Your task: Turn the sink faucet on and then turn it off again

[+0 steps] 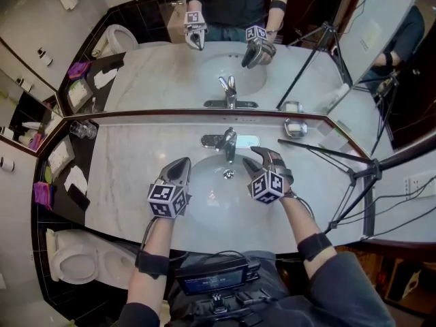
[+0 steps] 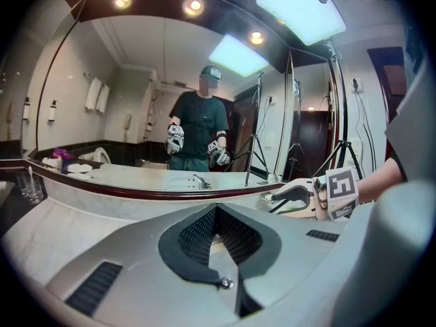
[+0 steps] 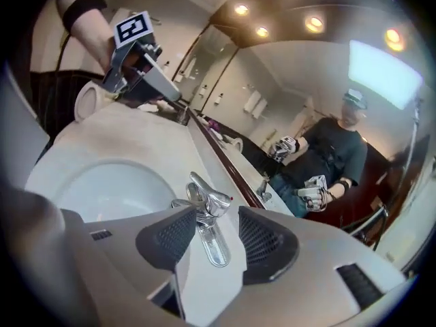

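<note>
The chrome single-lever faucet (image 1: 228, 140) stands at the back of the white sink basin (image 1: 204, 206). I see no water stream. My right gripper (image 1: 260, 155) hovers just right of the faucet with its jaws open. In the right gripper view the faucet (image 3: 208, 199) shows through the gap of the gripper (image 3: 216, 216), beyond the pads and untouched. My left gripper (image 1: 182, 163) hangs over the basin's left side, left of the faucet, its jaws shut on nothing (image 2: 216, 213). The basin (image 3: 102, 182) lies to the left in the right gripper view.
A wall mirror (image 1: 225, 67) runs along the back of the marble counter (image 1: 129, 176). Drinking glasses (image 1: 83, 129) stand at the far left, a soap dish (image 1: 295, 127) at the right. A tripod (image 1: 354, 176) leans over the right end. A toilet (image 1: 71, 261) sits at the lower left.
</note>
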`<state>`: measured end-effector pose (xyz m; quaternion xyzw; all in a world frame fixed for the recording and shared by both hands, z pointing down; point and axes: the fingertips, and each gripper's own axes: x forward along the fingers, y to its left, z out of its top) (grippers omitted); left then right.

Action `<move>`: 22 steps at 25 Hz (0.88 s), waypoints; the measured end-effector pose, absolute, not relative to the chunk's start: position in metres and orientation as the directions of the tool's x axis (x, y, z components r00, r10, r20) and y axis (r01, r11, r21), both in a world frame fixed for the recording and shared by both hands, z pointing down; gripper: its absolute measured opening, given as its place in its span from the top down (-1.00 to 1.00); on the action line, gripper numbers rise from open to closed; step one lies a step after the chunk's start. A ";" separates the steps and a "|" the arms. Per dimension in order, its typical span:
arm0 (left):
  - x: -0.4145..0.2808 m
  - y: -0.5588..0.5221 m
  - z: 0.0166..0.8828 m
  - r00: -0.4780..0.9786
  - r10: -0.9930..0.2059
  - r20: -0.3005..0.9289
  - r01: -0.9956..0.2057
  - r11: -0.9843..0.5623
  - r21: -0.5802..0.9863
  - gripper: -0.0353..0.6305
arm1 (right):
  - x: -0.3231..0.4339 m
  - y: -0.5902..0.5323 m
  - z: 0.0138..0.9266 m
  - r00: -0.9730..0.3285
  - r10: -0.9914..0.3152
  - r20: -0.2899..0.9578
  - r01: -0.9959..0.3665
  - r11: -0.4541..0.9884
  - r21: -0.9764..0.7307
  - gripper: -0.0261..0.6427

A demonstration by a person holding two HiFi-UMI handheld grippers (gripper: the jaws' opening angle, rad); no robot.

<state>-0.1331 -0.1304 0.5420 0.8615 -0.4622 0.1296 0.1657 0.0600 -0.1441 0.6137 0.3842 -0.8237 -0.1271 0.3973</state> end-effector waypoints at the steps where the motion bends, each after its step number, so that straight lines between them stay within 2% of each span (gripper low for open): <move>1: -0.134 -0.132 0.543 0.538 -0.753 0.378 -0.840 -0.516 0.166 0.91 | 0.053 -0.148 0.616 -0.386 -0.729 0.565 -0.482 0.682 0.551 0.23; 3: -0.135 -0.135 0.546 0.536 -0.753 0.382 -0.842 -0.514 0.167 0.91 | 0.041 -0.157 0.622 -0.380 -0.723 0.577 -0.395 0.691 0.606 0.19; 4: -0.135 -0.136 0.547 0.534 -0.753 0.384 -0.842 -0.512 0.167 0.91 | 0.036 -0.162 0.625 -0.377 -0.722 0.580 -0.360 0.692 0.626 0.08; 7: -0.137 -0.139 0.551 0.531 -0.752 0.391 -0.844 -0.509 0.168 0.91 | 0.021 -0.175 0.634 -0.374 -0.717 0.589 -0.286 0.693 0.662 0.07; 15: -0.145 -0.151 0.561 0.520 -0.749 0.410 -0.850 -0.498 0.169 0.91 | -0.008 -0.200 0.667 -0.361 -0.698 0.619 -0.155 0.699 0.698 0.07; 22: -0.147 -0.159 0.568 0.519 -0.748 0.414 -0.852 -0.493 0.176 0.91 | -0.019 -0.213 0.689 -0.349 -0.682 0.643 -0.108 0.711 0.695 0.07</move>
